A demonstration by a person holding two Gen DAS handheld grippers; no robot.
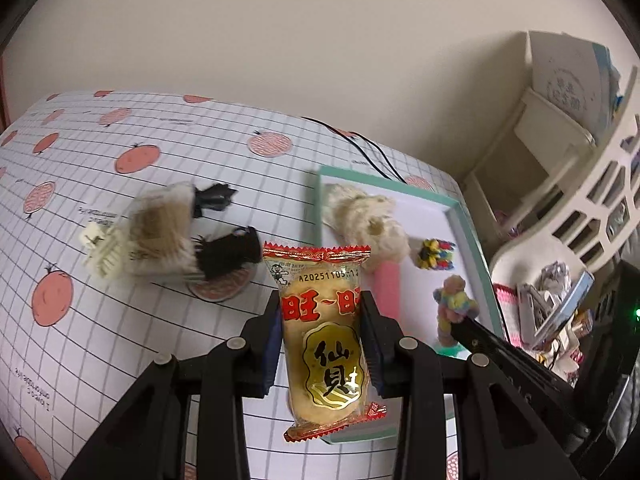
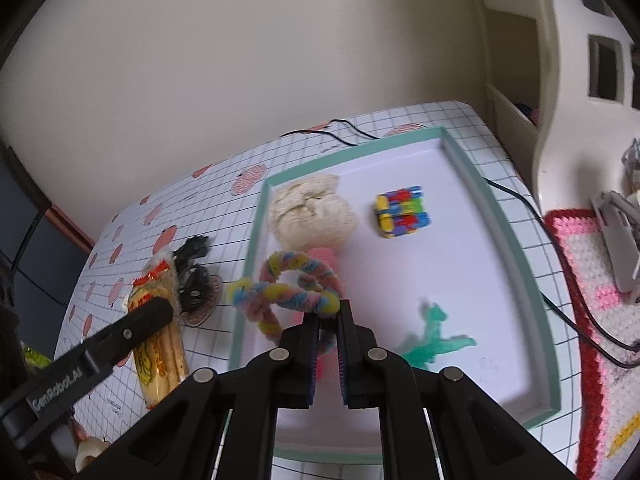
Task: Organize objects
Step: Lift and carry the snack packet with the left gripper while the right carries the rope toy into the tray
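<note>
Crinkly foil snack packet (image 1: 323,336) clamped in left tongs (image 1: 320,312); right tongs (image 2: 328,316) pinching twisted fuzzy pipe-cleaner loop (image 2: 288,292).

A table (image 1: 120,208) covered in a white grid-patterned cloth with printed red-orange fruit carries a shallow teal-rimmed tray (image 2: 516,248) toward its right side. To the tray's left, directly on the cloth, lies a furry beige hair clip (image 1: 160,228) beside two black clips (image 1: 230,248), all blurred in the left wrist view. A thin black cable (image 2: 332,130) trails across the far edge of the table, near the wall, and another runs past the tray's right rim.
</note>
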